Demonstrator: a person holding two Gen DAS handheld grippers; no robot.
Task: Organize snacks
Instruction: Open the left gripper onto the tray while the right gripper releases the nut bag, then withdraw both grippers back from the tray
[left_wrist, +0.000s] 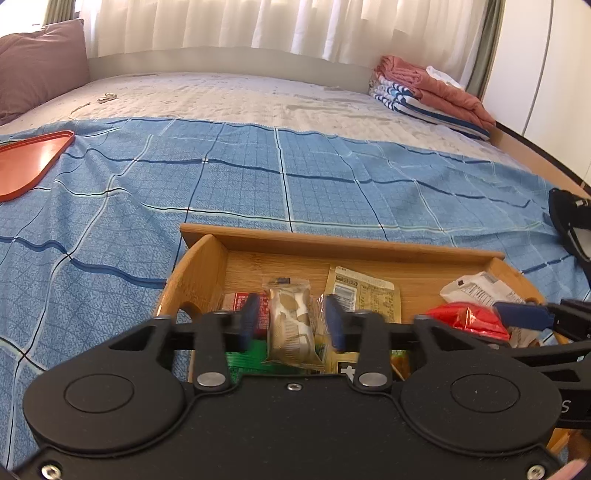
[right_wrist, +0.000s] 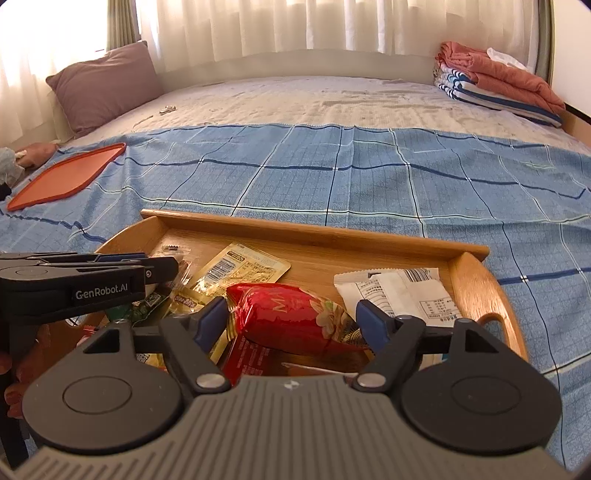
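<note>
Left claw (left_wrist: 291, 325) stands parted around a clear-wrapped beige snack bar (left_wrist: 290, 325), pads not pressing. Right claw (right_wrist: 291, 321) is spread wide beside a red foil snack packet (right_wrist: 291, 314). Both snacks lie in the wooden handled tray (right_wrist: 314, 232) on the bed.

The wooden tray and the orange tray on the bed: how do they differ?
The wooden tray has raised walls and a cut-out handle; the orange tray is flat with only a low lip. The wooden tray holds snack packets; the orange tray holds nothing that shows. The wooden tray lies right under both claws; the orange tray lies farther off, to the left. Both rest on the blue checked cloth.
</note>
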